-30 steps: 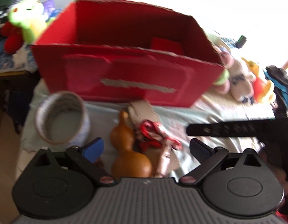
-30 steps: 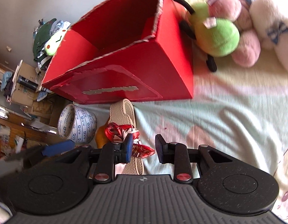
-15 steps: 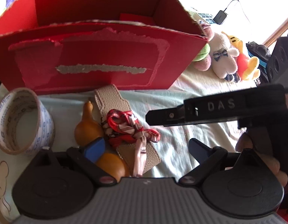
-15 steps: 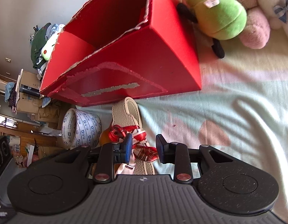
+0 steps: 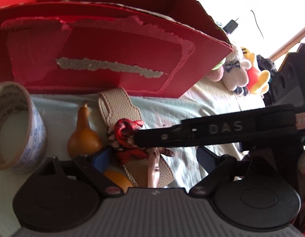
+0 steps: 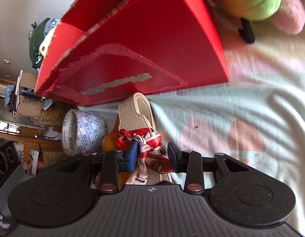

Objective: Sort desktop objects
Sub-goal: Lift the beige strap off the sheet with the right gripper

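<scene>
The right tongs (image 6: 151, 155) stand spread around the red-and-white patterned ribbon bow (image 6: 146, 144), a blue pad on each side; contact cannot be told. The bow is tied round a beige pebbled-leather strap (image 6: 135, 114) lying on the pale printed blanket (image 6: 241, 108). The left tongs (image 5: 152, 155) are released wide, low over the strap's near end, with the right tongs' black finger crossing their view. An orange-brown gourd (image 5: 83, 136) lies just left of the strap, beside a wide printed tape roll (image 5: 18, 126). Behind stands the torn red cardboard box (image 5: 105, 53), with plush toys (image 5: 243, 73) beyond.
</scene>
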A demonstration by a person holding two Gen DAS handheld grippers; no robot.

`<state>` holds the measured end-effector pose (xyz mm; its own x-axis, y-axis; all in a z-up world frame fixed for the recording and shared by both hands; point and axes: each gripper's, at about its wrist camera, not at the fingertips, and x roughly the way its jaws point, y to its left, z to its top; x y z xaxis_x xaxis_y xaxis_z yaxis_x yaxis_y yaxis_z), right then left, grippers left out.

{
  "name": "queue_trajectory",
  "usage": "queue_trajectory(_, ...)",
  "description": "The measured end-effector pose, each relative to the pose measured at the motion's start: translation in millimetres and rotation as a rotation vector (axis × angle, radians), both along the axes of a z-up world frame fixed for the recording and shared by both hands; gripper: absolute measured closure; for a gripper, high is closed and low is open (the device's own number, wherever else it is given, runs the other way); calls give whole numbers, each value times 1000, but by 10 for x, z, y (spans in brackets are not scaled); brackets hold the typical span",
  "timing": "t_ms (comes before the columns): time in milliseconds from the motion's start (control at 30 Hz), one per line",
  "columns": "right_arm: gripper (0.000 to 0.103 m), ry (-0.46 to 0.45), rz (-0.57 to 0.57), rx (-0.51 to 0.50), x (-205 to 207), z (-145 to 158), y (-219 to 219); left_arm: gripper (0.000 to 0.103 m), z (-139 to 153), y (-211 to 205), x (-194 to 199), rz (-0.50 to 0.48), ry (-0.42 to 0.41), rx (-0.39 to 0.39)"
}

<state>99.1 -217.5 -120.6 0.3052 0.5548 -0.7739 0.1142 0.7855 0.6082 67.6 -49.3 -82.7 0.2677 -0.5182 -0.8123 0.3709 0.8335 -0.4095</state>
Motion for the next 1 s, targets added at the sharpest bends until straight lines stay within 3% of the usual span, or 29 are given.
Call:
queue_trajectory(267,70,-28,11,-32,-75,112,-74,12,18,-39,16,-25,3,-31)
queue_trajectory(500,70,-28,-68,-59,-310,211,-467,12,104,-440,-55,-198,-43,-44)
queue_trajectory(633,70,25,-140,-46,-416,82,-656,12,6,-679,-26,-255,2,-42)
queue_trajectory(767,67,13,-159,-20,-480,72,-770,9,-30,-809,-49,-248,3,-11)
queue_trajectory(1000,66,9,-110,23,-437,24,-777,12,-27,-845,-130,-186,-3,35)
